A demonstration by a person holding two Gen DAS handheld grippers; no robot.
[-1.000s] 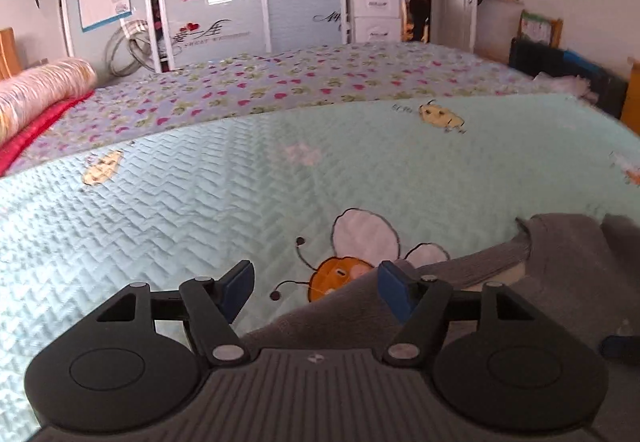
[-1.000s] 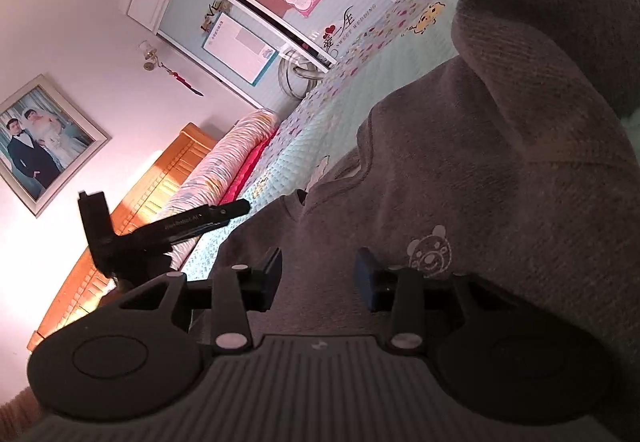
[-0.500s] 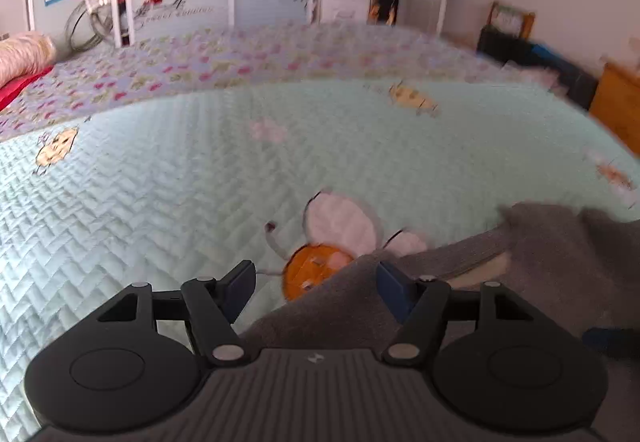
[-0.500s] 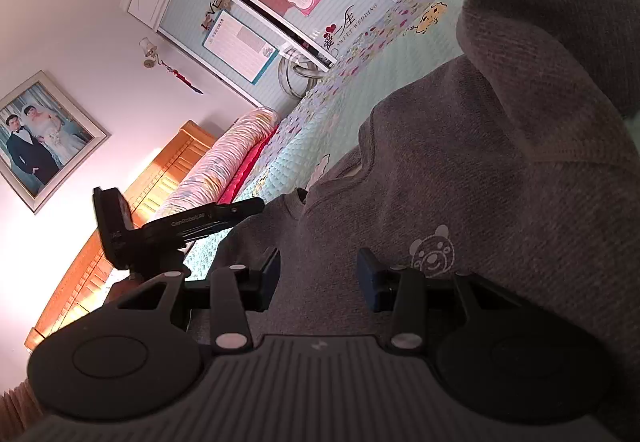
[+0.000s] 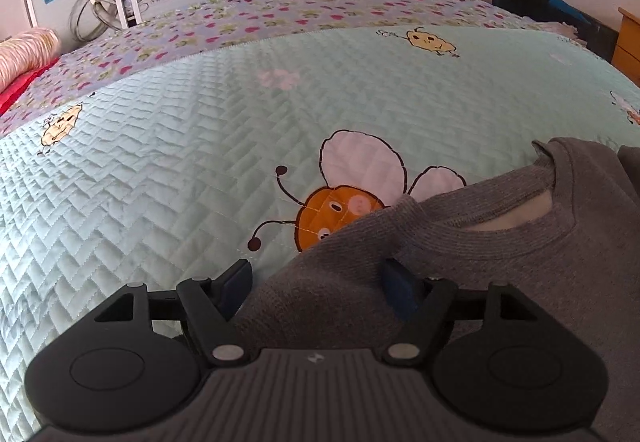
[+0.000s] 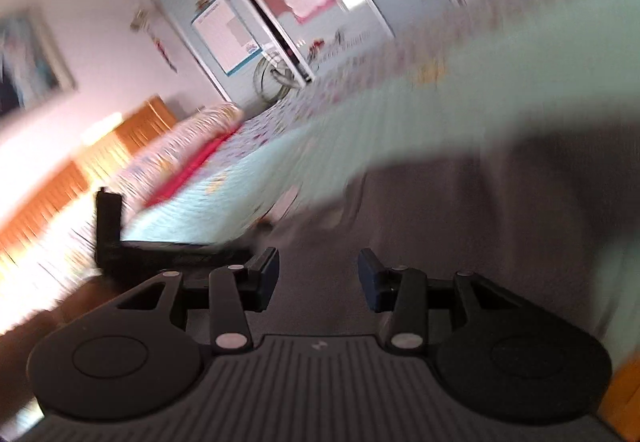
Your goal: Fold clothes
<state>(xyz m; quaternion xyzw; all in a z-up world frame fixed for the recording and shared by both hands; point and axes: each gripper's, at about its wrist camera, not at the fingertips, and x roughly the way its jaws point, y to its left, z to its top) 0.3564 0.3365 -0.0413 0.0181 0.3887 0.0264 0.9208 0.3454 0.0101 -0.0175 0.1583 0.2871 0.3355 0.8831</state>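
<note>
One grey sweatshirt [image 5: 500, 274] on bed, ribbed collar showing; left gripper [image 5: 316, 282] spread, just widened; right gripper [image 6: 318, 274] unclenched.

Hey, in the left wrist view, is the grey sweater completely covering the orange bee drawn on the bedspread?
No, the grey sweater hides only the lower edge of the orange bee, whose face, wings and antennae show on the bedspread.

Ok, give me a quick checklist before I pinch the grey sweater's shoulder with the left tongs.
1. Left tongs open: ok, they have just widened.
2. Grey sweater shoulder between the left pads: ok, cloth lies in the gap, not pinched.
3. Neckline lying flat on the quilt: ok.
4. Right tongs open: ok, cloth lies below them.
5. Right tongs' place on the sweater: cannot tell, that view is blurred.
</note>
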